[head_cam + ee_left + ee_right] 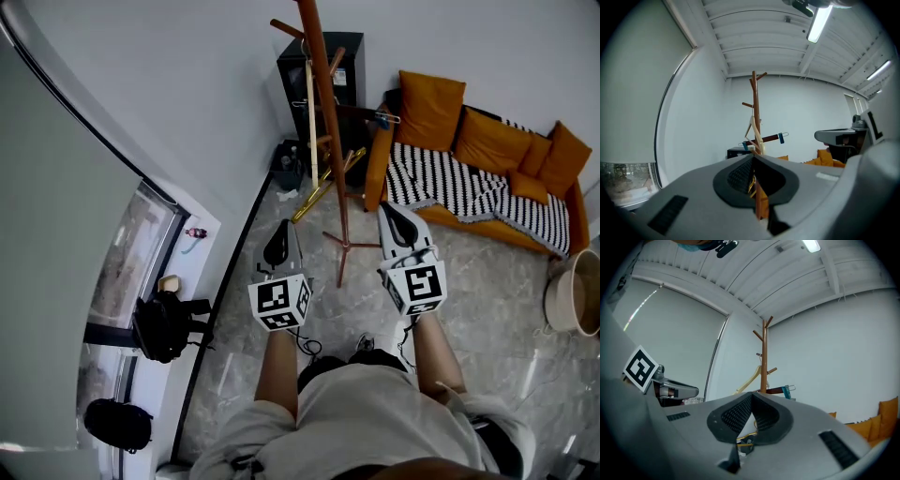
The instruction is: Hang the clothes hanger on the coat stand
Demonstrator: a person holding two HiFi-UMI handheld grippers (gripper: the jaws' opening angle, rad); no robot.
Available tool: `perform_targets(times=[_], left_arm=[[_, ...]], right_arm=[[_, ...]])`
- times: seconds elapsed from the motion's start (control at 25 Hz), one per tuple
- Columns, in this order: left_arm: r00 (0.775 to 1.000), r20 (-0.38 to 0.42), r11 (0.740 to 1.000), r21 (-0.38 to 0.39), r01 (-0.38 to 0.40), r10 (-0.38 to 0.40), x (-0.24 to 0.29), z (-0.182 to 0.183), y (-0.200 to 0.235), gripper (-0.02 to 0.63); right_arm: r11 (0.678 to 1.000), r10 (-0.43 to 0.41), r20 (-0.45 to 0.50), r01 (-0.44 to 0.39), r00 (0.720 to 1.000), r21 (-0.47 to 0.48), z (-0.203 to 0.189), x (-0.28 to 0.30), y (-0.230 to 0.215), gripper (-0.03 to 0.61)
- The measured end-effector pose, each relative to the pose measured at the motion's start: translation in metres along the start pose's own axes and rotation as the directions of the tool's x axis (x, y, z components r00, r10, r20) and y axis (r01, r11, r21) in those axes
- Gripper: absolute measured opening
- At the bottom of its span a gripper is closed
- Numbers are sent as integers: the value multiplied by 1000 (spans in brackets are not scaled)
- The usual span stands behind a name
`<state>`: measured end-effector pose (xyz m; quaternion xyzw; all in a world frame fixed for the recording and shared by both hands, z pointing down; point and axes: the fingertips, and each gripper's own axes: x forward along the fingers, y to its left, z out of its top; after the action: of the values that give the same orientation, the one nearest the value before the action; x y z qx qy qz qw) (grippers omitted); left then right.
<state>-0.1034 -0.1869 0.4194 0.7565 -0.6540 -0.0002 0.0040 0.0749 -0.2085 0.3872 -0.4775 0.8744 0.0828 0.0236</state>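
Observation:
A brown wooden coat stand (330, 122) rises from the floor in front of me, near the wall corner. A pale wooden hanger (310, 108) hangs on it, and so does a dark hanger with blue clips (367, 113). My left gripper (284, 227) is held out short of the stand's foot, shut and holding nothing. My right gripper (386, 210) is level with it on the right, also shut and empty. The left gripper view has the stand (754, 110) straight ahead beyond the closed tips (753, 158). From the right gripper (751, 393) the stand (764, 357) also lies ahead.
Several yellow hangers (323, 187) lie on the floor by the stand's base. A black cabinet (323, 70) stands behind it. An orange sofa with a striped blanket (487, 178) is at the right, a beige bucket (577, 295) further right. A black backpack (164, 323) sits by the window at left.

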Motion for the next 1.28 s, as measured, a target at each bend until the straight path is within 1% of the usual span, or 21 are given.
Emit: perform_targets(times=[0.2,0.44,0.6,0.76,1.0,1.28], left_arm=[[999,20,999,0,36,-36,-26,3,7,11],[997,15,997,-7,78,-78,-67,-7,13,11],[994,-5,994,-22,108,-108,-82,-21,14,11],[990,-4,989,-35,142,-142,-94,-24,6,11],[987,16,987,-17,158,-157,-99,-14,2,11],[985,23,985,-14,169,-169,-104,-14,5,11]], right_arm=[[999,-49,20,49,999,-2,10,-26,12,5],[994,-105,-8,105,994,-8,5,-59,32,5],[994,-110,-25,109,994,-24,2,-72,57,5],[990,-136,-62,134,989,-35,6,-83,69,5],[989,-136,-15,135,991,-52,15,-87,73,5],[991,-125,-6,124,992,-47,19,-86,84,5]])
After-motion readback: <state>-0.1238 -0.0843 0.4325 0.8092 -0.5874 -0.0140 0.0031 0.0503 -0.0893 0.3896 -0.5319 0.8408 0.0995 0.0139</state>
